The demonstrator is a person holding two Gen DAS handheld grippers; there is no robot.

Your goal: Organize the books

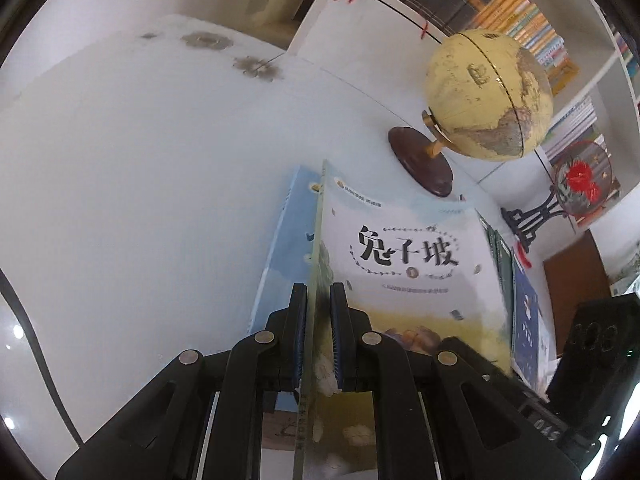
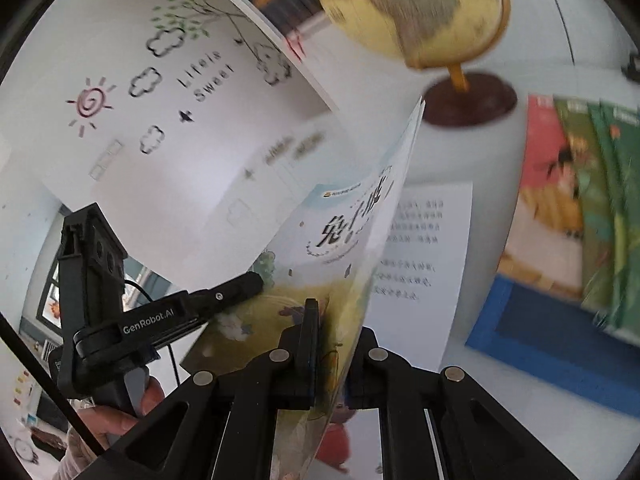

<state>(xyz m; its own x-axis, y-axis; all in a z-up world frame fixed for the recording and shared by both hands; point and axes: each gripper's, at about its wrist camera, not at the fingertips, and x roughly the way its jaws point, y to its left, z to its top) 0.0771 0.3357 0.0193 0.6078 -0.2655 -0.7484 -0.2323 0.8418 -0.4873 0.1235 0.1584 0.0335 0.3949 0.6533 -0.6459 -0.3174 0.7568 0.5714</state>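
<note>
Several bookshelf (image 1: 624, 64) compartments hold rows of books, behind a globe (image 1: 488, 92) on the white table (image 1: 120, 180); both left gripper (image 1: 318, 300) and right gripper (image 2: 320, 320) clamp one picture book (image 1: 400, 256) above the table

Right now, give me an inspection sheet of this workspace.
Surface: white table, dark smudges at its far edge.
Job's things: pale illustrated book held on edge by both grippers; blue book under it; more books lying flat to the right.
Clutter: globe on a dark wooden base; printed sheet; red ornament on a black stand.
Grippers: left hand-held gripper shut on the pale illustrated book; right hand-held gripper shut on it too.
Cables: black cable at the left.
Surroundings: bookshelves behind; decorated white wall.
</note>
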